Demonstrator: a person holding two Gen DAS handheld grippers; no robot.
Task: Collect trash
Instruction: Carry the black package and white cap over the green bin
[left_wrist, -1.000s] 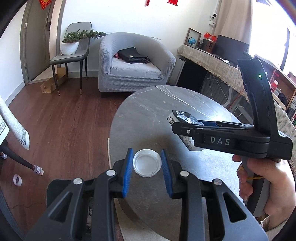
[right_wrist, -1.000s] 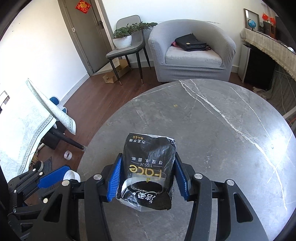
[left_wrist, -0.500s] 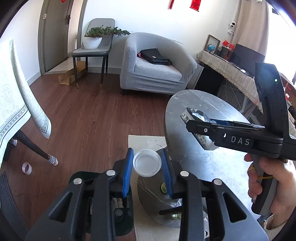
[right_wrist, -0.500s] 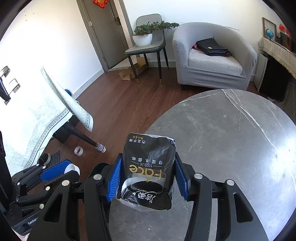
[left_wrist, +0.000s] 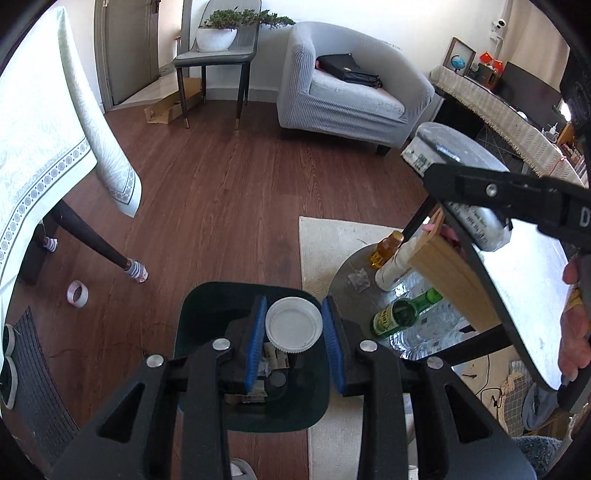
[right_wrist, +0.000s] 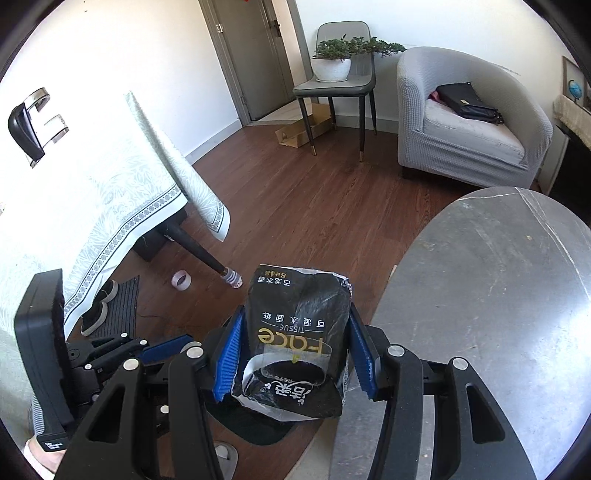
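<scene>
A white plastic lid (left_wrist: 293, 325) is sitting clamped between the blue pads of the left gripper (left_wrist: 294, 334), which is hanging directly over a dark green trash bin (left_wrist: 207, 306) on the wood floor (left_wrist: 221, 192); scraps of paper are lying in the bin's bottom. The right gripper (right_wrist: 295, 356) is squeezing a black tissue wrapper (right_wrist: 297, 332) between its pads, above the bin's near edge (right_wrist: 258, 432) and just beside the rim of the grey marble table (right_wrist: 480, 295). The wrapper is showing "Face" in gold and "TISSUE" beneath it, upside down, along with white Chinese characters. In the left wrist view the right gripper's body is showing a white letter "D" at the frame edge, and the crumpled wrapper (left_wrist: 476, 221) is poking out past it. Under the table, a green glass bottle (left_wrist: 402, 314) is lying beside a white bottle (left_wrist: 393, 267) and an amber one (left_wrist: 386, 249). A roll of tape (left_wrist: 77, 293) is resting on the floor near a table leg.
</scene>
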